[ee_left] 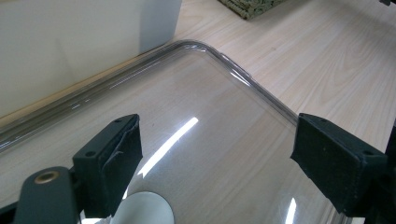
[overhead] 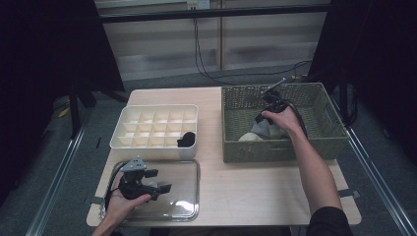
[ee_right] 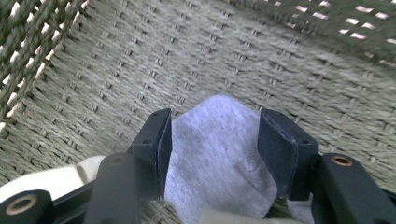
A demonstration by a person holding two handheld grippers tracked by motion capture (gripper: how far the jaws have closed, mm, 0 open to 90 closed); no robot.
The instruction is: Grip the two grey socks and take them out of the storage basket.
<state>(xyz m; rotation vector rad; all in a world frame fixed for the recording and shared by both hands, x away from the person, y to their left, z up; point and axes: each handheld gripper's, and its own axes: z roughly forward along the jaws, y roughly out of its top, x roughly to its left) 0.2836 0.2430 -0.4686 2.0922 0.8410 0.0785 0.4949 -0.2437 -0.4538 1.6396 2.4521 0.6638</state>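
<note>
Risk sits at the right gripper (ee_right: 212, 154), lower centre of its view: its half-open jaws flank a grey sock (ee_right: 219, 154) on the basket (ee_right: 140, 60) floor, pads apparently not yet pressing. Closing shallow could pinch only a fold that slips free, or drag the cream sock (ee_right: 56, 179) alongside. The left gripper (ee_left: 215, 163) hangs wide open and empty over the clear lid (ee_left: 243, 77).

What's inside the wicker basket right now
Inside the green wicker basket, a grey cloth item lies between the jaws of the right gripper, with a cream-coloured one beside it. The hand and the basket's front wall cover whatever else lies there.
</note>
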